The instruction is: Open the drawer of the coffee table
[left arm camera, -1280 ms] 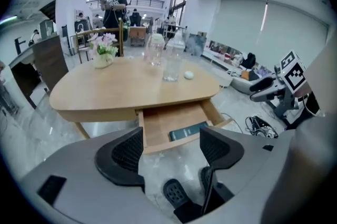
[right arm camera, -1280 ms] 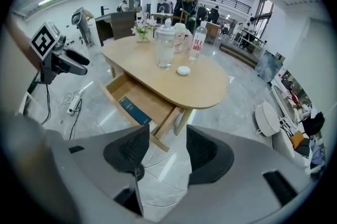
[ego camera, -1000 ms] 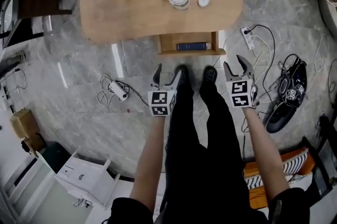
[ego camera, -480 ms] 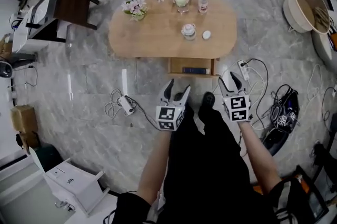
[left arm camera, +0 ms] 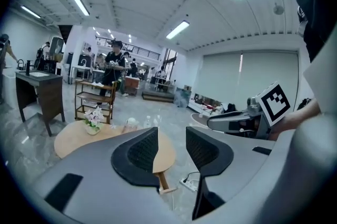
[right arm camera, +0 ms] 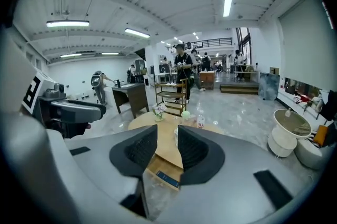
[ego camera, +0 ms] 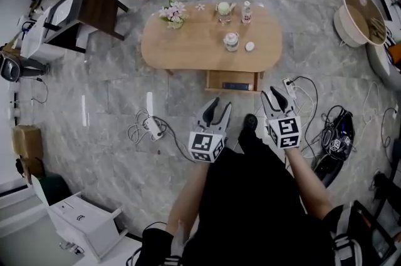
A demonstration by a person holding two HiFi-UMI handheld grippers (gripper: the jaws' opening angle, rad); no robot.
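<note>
Nearby, power strip (ego camera: 289, 84) beside drawer (ego camera: 216, 76).

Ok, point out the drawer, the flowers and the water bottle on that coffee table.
drawer (ego camera: 219, 80), head view, on the bare wood of its inside, left part.
flowers (ego camera: 173, 10), head view, on the blossoms.
water bottle (ego camera: 247, 12), head view, on its body.

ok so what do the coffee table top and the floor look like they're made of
The coffee table top looks like light wood or veneer with a matt finish: even tan colour, no glare. The floor looks like polished grey marble or marble-look tile: pale veining, and it mirrors ceiling lights as bright streaks.
</note>
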